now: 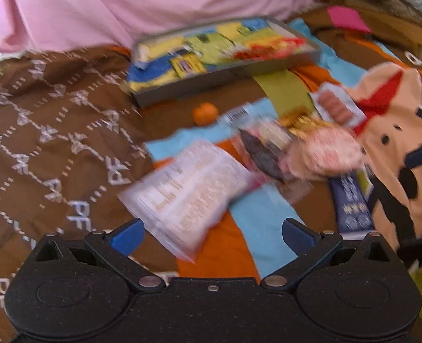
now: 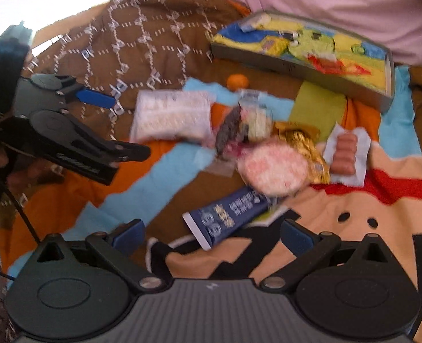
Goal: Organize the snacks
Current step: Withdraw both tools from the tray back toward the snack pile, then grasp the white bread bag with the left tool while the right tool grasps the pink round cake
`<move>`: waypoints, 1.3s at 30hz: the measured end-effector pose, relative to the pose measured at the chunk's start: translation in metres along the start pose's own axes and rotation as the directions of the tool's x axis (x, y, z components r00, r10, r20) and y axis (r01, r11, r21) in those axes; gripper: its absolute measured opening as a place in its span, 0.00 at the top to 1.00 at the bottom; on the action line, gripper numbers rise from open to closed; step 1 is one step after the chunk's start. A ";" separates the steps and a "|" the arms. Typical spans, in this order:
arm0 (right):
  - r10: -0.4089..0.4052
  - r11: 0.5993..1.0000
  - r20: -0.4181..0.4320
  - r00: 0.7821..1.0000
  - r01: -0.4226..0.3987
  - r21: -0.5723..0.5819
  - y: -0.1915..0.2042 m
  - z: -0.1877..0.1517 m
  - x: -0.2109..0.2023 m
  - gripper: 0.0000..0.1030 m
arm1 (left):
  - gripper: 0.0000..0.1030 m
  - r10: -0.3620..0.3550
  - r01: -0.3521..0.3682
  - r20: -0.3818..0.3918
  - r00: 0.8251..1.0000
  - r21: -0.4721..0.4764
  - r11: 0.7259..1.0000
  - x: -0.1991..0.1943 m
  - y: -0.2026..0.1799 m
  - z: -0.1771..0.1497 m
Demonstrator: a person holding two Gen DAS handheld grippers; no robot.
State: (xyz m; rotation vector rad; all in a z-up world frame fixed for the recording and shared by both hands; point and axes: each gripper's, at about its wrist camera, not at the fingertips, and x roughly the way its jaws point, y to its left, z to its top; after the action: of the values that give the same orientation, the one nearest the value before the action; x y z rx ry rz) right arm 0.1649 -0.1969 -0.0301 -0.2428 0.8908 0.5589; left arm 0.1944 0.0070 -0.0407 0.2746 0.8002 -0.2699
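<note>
Left gripper (image 1: 212, 233): jaws apart and holding nothing, hanging over the near edge of the white snack packet (image 1: 188, 191); both views are smeared, so its exact height above the bedspread (image 1: 56, 131) cannot be told.
White snack packet: lies flat at the left end of the loose pile; thin and slippery by the look of it, it may slide on the soft cloth instead of being pinched.
Orange fruit (image 2: 237, 81): sits alone between the pile and the grey tray (image 2: 389, 85); round, so a nudge to the cloth could roll it away.
Middle of the pile: a dark wrapper (image 2: 229, 131), a round pink snack (image 2: 272, 168) and a gold foil packet (image 2: 302, 140) overlap; a grab here risks lifting two at once or dragging a neighbour.
Right gripper (image 2: 212, 234): jaws apart and empty, just short of the blue tube packet (image 2: 231, 217), whose far end is tucked under the pink snack; pulling it could scatter what rests on it.
Sausage pack (image 2: 346, 154): at the right end of the pile, free of the others.
Grey tray: at the far side of the bed, already crowded with bright packets, propped unevenly on folds; more snacks could spill over its low wall.
</note>
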 end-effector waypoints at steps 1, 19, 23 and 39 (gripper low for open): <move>0.004 1.000 -0.012 1.000 -0.004 0.006 -0.001 -0.001 0.003 0.00 | 0.01 -0.007 0.007 -0.013 1.000 0.005 1.000 0.001 -0.001 -0.002; -0.088 0.995 0.091 0.992 0.092 -0.043 -0.024 0.028 0.023 0.00 | 0.01 0.022 -0.028 0.041 0.999 0.136 0.990 0.014 0.012 0.014; -0.116 0.992 0.109 0.987 0.119 -0.028 -0.031 0.041 0.033 0.00 | 0.01 0.036 -0.049 0.073 0.997 0.179 0.983 0.025 0.015 0.027; -0.097 0.988 0.167 0.981 0.115 -0.103 -0.049 0.045 0.060 0.00 | 0.01 -0.063 0.052 0.016 0.998 0.385 0.921 0.074 0.016 0.039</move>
State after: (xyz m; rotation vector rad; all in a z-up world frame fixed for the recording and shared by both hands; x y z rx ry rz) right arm 0.2523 -0.1970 -0.0508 -0.3399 0.6864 0.5223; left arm 0.2750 -0.0016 -0.0665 0.6173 0.7237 -0.4871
